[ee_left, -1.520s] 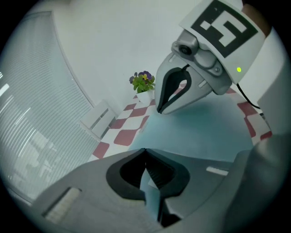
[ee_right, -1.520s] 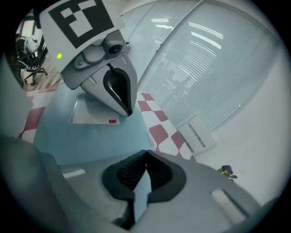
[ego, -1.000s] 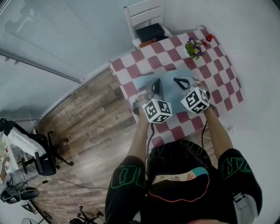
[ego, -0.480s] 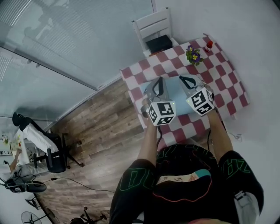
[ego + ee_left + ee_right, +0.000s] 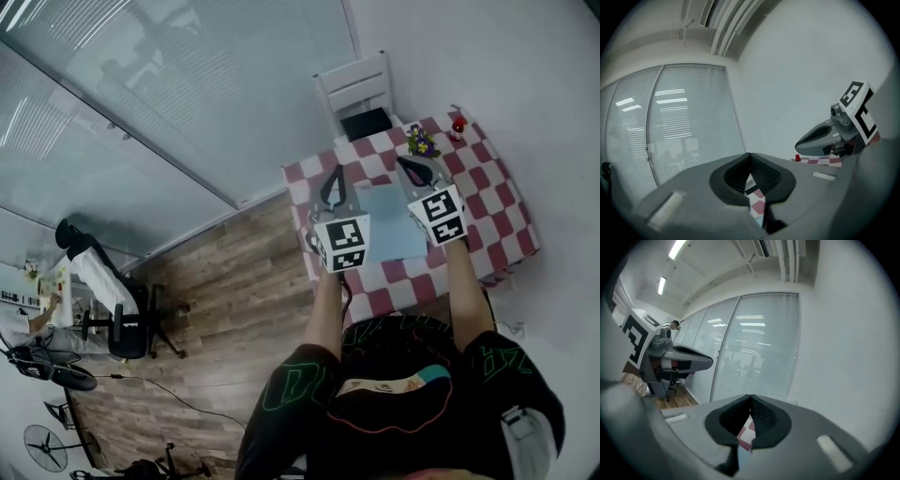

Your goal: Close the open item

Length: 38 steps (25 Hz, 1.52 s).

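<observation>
**Two pairs of jaws shut, nothing held, over the checked bench**

Two grippers are in my hands, side by side over the bench (image 5: 498,217), which wears a red-and-white checked cloth. My left gripper (image 5: 333,175) has its jaws pressed together with nothing between them. In the left gripper view only a sliver of checked cloth shows below the closed tips. My right gripper (image 5: 410,167) is the same, with jaws together and empty. Both gripper views look out over the bench towards the wall and the blinds, and each catches the other gripper off to one side.

The task's thing, a light blue item (image 5: 392,223), lies flat on the cloth. In the head view it lies between my two grippers, the left one over its left edge and the right one by its right edge. Neither gripper seems to touch it. From here I cannot tell whether it lies open or closed.

At the far end of the bench a flower pot (image 5: 421,141) with purple and yellow blooms stands near a small red object (image 5: 457,125). Just beyond the bench is a white chair (image 5: 356,82) with a black box (image 5: 367,123) on its seat. To my left are the wooden floor (image 5: 234,272), a glass wall (image 5: 169,103) with blinds, and an office chair (image 5: 117,314) well apart from the bench.
</observation>
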Tool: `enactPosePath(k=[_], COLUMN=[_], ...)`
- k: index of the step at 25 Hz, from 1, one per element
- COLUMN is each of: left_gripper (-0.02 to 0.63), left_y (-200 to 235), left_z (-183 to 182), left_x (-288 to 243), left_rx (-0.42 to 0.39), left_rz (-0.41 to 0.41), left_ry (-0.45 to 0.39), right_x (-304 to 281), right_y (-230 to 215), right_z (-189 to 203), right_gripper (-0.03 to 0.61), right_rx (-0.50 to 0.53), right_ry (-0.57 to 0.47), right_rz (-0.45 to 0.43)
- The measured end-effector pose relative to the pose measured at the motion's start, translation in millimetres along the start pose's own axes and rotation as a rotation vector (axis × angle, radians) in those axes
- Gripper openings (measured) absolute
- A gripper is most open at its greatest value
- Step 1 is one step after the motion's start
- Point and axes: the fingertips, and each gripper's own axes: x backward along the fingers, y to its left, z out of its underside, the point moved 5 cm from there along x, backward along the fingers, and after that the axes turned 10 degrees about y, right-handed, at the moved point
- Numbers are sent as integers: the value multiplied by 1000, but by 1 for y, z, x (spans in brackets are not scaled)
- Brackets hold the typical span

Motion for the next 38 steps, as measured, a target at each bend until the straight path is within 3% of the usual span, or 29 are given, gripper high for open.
enactPosePath(k=[5, 9, 13, 20, 32, 38], left_gripper=[6, 6, 6, 6, 6, 6], left_y=[9, 18, 22, 14, -1, -8], left_z=[-17, -1, 12, 11, 4, 4], left_x=[17, 31, 41, 40, 22, 16], left_rx=[100, 163, 146, 149, 130, 125], left_rz=[-61, -57, -104, -103, -78, -72], left_ry=[-52, -23, -3, -9, -15, -18], right_x=[13, 19, 24, 37, 40, 45], right_y=[-13, -14, -14, -26, -43, -53], right_z=[-4, 0, 6, -8, -2, 0], right_gripper=[2, 2, 2, 2, 2, 2], right_rx=[-87, -118, -142, -207, -209, -200], right_ry=[-46, -68, -75, -179, -174, -169], right_rz=[17, 8, 2, 28, 50, 107])
